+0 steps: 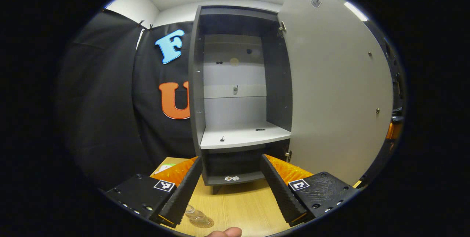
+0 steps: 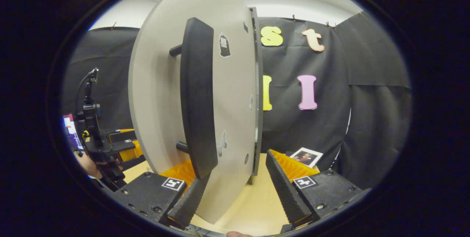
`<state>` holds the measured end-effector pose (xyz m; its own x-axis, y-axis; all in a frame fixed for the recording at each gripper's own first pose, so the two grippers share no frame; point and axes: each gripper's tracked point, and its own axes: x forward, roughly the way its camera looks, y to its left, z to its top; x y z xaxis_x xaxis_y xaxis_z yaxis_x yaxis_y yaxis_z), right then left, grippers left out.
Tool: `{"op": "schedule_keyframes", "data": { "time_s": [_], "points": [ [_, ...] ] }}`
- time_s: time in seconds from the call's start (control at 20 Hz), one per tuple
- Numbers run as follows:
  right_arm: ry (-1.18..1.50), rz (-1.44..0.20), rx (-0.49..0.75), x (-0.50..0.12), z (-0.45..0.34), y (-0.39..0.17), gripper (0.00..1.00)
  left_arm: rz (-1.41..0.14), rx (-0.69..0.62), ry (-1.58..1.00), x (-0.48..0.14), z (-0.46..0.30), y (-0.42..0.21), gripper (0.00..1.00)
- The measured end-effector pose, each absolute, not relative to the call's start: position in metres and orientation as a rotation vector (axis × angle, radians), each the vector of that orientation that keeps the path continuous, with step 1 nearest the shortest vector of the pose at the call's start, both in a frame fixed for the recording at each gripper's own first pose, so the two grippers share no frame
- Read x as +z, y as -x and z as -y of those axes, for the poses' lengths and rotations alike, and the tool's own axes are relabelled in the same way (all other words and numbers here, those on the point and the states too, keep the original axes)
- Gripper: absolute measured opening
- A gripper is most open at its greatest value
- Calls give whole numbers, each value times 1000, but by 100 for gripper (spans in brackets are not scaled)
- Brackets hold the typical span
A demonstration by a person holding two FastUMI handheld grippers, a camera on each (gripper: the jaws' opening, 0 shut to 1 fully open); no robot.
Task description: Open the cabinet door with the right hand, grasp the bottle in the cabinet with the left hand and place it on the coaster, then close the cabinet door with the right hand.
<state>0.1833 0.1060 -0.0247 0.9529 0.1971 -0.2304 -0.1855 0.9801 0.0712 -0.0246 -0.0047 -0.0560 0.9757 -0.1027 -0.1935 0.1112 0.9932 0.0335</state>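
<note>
With the cabinet door [image 2: 227, 93] standing open, its handle [image 2: 196, 97] lies between the right tongs' [image 2: 235, 189] spread, empty fingers; left tongs [image 1: 231, 189] also gape, empty.

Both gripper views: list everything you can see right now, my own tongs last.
Cabinet: one, grey, on the table, shelves bare.
Door: one, pale grey, swung open.
Handle: one, black bar, on the door's outer face.
Bottle: one, clear, on the table between the left tongs.
Table: one, light wood.
Photo: one, on the table by the wall.
Left tongs: open.
Right tongs: open, straddling the door edge.
</note>
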Motion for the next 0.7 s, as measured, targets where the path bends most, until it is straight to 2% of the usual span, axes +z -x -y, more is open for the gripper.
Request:
{"op": "schedule_keyframes", "data": {
  "time_s": [0.55,0.65,0.7],
  "points": [
    [123,-227,105,-20,-157,-193,93,-238,12,1,-73,-58,41,96],
    [150,-249,150,-23,-173,-190,92,-227,17,1,-70,-64,42,96],
    [142,-260,199,-27,-186,-186,87,-221,18,4,-69,-67,41,97]
  ]
}}
